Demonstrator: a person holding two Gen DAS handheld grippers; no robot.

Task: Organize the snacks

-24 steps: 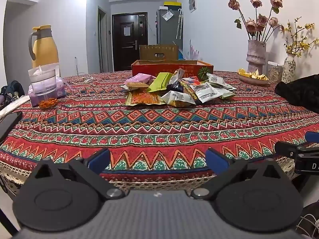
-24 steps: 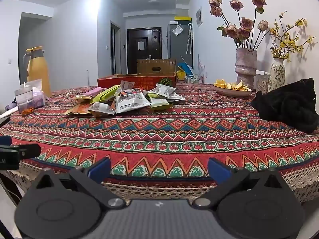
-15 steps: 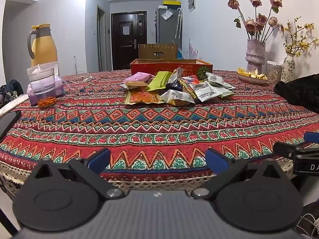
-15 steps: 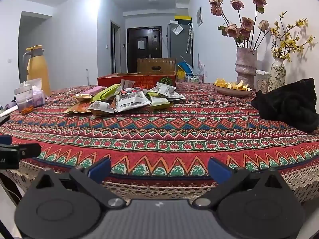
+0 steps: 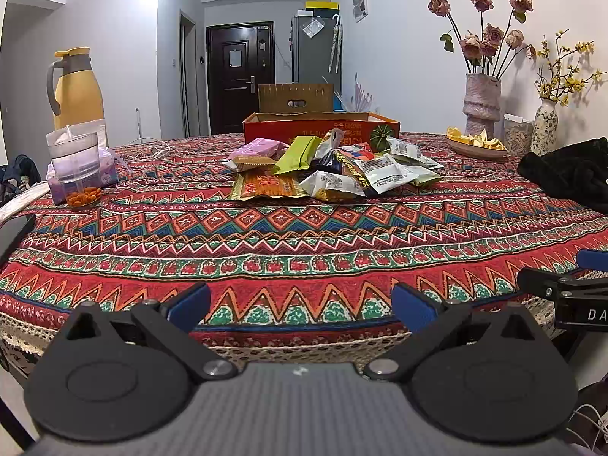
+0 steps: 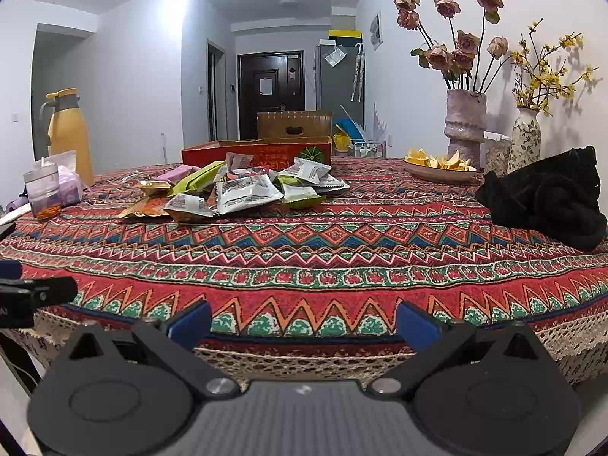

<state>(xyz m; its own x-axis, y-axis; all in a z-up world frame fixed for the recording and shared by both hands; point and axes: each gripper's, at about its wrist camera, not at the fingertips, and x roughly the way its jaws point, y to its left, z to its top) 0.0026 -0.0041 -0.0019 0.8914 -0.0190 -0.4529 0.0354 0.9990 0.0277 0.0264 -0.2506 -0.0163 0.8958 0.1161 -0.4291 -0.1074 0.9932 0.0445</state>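
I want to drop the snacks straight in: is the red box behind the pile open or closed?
Open. The red box shows its bare top rim with the flap standing upright behind it; its inside is hidden.

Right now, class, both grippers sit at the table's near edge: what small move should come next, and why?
Probably reach the left gripper forward toward the pile of foil snack packets. Both sets of jaws stand open and empty, the packets lie mid-table, and the open red cardboard box waits behind them.

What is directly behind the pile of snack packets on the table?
An open red cardboard box stands behind the snack packets. Its inside is hidden by its front wall.
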